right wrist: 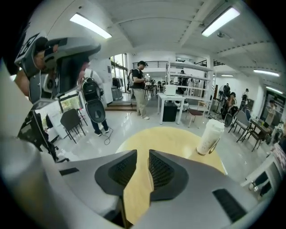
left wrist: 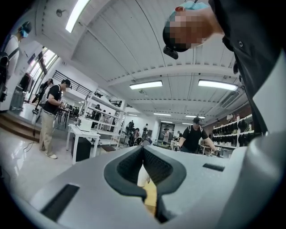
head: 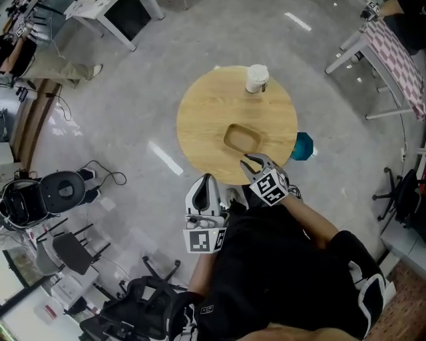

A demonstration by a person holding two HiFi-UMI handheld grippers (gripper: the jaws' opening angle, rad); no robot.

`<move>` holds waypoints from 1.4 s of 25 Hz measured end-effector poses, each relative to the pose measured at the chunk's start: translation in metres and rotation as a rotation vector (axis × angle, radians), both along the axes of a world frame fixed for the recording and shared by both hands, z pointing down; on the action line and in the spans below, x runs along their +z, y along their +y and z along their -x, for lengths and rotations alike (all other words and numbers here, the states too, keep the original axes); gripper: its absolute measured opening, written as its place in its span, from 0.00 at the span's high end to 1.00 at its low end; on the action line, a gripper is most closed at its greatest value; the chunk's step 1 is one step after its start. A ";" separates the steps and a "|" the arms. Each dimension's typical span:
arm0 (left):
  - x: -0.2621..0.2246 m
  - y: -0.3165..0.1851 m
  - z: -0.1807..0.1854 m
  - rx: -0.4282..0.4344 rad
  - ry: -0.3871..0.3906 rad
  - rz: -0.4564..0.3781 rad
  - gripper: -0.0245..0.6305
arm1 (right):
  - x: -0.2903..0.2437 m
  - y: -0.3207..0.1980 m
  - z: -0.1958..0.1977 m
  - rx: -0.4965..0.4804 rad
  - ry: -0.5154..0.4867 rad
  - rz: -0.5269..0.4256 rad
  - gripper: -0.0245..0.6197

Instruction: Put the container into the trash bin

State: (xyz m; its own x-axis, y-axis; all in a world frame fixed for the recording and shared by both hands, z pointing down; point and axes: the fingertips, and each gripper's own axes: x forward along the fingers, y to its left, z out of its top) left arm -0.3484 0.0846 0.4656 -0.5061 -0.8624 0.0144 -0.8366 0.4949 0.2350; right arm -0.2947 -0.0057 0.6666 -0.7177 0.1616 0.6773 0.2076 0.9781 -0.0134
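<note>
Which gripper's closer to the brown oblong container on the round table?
Right. Right gripper hovers at the near edge of the brown oblong container; left gripper sits back, off the round wooden table.

Before me a round wooden counter (head: 206, 120) stands on the glossy grey floor (head: 133, 133). A lidded white cup (head: 256, 78) sits near its far edge. Off to my left I see a black chair (head: 70, 252) and, farther off, a white desk (head: 126, 20).
</note>
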 end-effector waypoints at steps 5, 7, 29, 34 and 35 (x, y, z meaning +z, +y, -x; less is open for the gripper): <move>0.010 -0.007 0.017 -0.031 0.020 0.020 0.95 | 0.050 -0.001 0.008 -0.092 0.129 -0.068 0.76; 0.015 -0.007 0.021 -0.040 0.030 0.026 0.95 | 0.068 -0.001 0.009 -0.117 0.170 -0.086 0.76; 0.039 -0.003 0.051 -0.100 0.093 0.057 0.95 | 0.194 -0.006 0.012 -0.228 0.513 -0.163 0.82; 0.043 0.012 0.038 -0.112 0.082 0.046 0.95 | 0.204 -0.008 0.001 -0.195 0.513 -0.189 0.89; 0.045 0.017 0.028 -0.113 0.076 0.041 0.95 | 0.205 -0.005 -0.006 -0.189 0.507 -0.185 0.89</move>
